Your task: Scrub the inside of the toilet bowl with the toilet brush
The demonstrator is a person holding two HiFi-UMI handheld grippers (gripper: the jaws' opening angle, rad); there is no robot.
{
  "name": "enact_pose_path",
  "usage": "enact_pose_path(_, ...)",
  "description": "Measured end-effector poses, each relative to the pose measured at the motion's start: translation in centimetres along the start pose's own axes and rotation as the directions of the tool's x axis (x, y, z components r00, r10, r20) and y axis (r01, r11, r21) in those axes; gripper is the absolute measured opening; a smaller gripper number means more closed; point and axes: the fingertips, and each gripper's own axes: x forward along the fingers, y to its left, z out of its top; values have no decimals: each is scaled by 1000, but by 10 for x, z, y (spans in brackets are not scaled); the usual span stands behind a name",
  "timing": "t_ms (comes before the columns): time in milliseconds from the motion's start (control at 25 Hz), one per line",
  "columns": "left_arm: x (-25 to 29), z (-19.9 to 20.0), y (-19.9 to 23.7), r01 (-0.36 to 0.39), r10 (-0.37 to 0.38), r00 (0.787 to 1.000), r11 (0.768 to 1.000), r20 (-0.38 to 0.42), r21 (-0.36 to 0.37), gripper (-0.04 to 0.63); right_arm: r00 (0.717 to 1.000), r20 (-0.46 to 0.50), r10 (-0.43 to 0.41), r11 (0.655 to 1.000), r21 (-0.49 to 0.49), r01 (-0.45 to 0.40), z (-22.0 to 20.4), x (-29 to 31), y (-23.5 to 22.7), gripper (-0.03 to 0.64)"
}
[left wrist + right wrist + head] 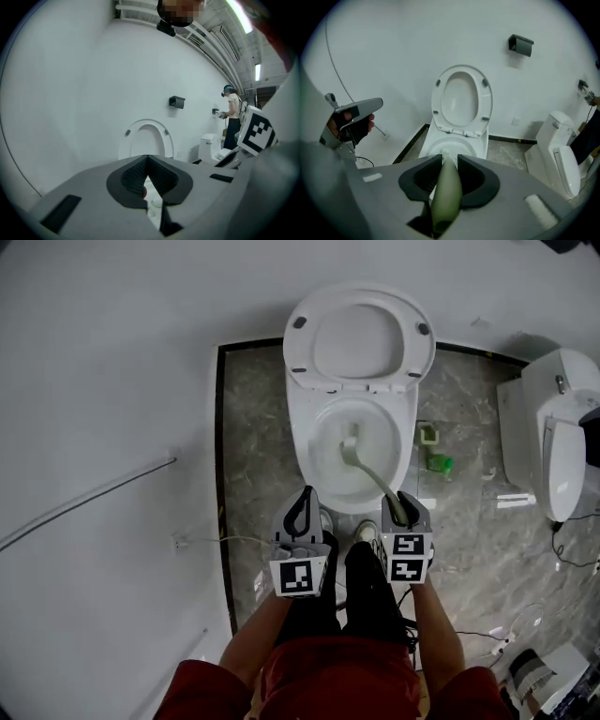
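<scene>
The white toilet (309, 442) stands with its seat and lid (361, 338) raised. In the head view my right gripper (397, 499) is shut on the pale green handle of the toilet brush (373, 476). The handle slopes down into the bowl, and the brush head (349, 443) rests against the inner back wall. The right gripper view shows the jaws of the right gripper (449, 159) clamped on the handle (446, 190), with the bowl (461, 146) beyond. My left gripper (305, 495) hovers at the bowl's front left rim. It is shut and empty, as the left gripper (147, 158) also appears in its own view.
A green brush holder (428, 435) and a small green object (439, 464) sit on the marble floor right of the toilet. A second toilet (561, 432) stands at far right. Cables (211, 542) trail on the floor. A person (230, 117) stands in the background.
</scene>
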Motion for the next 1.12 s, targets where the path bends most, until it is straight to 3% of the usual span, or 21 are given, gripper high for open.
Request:
enact_pose_path(160, -21, 71, -8, 11, -9, 997, 1000, 80, -18, 5, 984, 173, -45, 999, -14, 48, 74, -77, 4, 115)
enact_pose_path(320, -42, 143, -19, 46, -43, 990, 999, 134, -23, 5, 932, 344, -117, 992, 3, 124, 138, -151, -9, 115)
enact_pose_path(440, -51, 197, -24, 69, -65, 980, 997, 190, -18, 5, 847, 510, -154, 986, 17, 169, 196, -201, -18, 115)
enact_pose_path(600, -67, 267, -27, 79, -82, 954, 997, 287, 20, 5, 703, 680, -207, 964, 21, 264, 251, -262, -24, 115)
enact_pose_path(760, -89, 328, -26, 79, -98, 912, 995, 399, 63, 5, 553, 804, -217, 922, -17, 386, 298, -311, -18, 115)
enact_pose_path(920, -104, 367, -30, 53, -99, 882, 992, 461, 112, 5, 426, 884, -193, 890, -25, 455, 328, -349, -8, 115)
enact_pose_path(1000, -111, 379, -32, 44, -101, 872, 991, 479, 130, 5, 376, 907, -189, 876, -17, 482, 334, -364, -4, 114)
enact_pose_path(1120, -118, 388, -33, 47, -118, 848, 988, 517, 149, 5, 335, 924, -185, 866, -7, 500, 337, -374, 1, 115)
